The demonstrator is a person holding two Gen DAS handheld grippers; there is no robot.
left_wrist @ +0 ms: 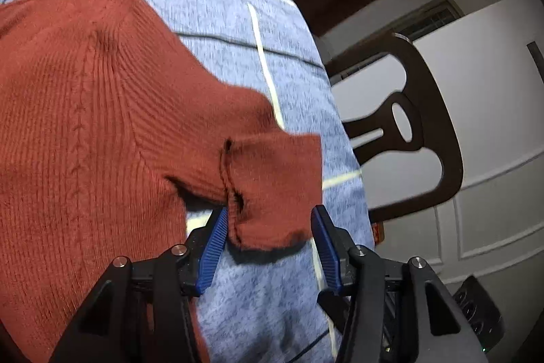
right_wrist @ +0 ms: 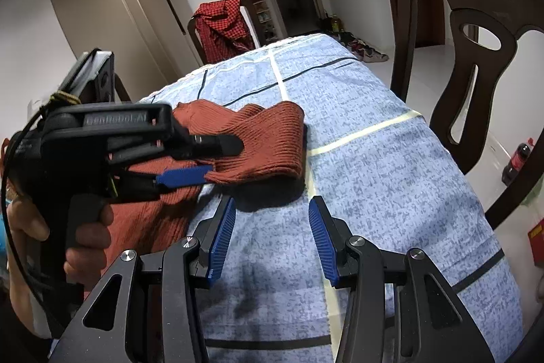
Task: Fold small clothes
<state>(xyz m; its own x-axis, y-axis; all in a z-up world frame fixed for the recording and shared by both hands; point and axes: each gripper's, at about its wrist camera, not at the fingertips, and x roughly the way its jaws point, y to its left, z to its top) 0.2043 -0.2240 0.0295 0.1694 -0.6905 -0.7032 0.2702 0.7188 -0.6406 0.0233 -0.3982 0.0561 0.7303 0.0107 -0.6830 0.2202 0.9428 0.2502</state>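
Red sweater (left_wrist: 85, 111) lies on blue checked cloth (left_wrist: 238, 22), body mostly flat. One sleeve (left_wrist: 272, 186) partly bent over, cuff end off table a bit. Left gripper (left_wrist: 268, 247) wide open, cuff between fingers, not pinched. Right gripper (right_wrist: 272, 237) wide open, empty, over bare cloth. Fold barely begun; sleeves and body left.

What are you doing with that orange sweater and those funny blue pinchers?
A person is folding a small rust-orange sweater on a table with a blue checked cloth. Each hand holds a tool. The left tool is open, and the sweater's sleeve cuff sits between its blue fingers, not pinched. The right tool is open too, over bare cloth beside the sweater, holding nothing. A dark wooden chair stands next to the table.
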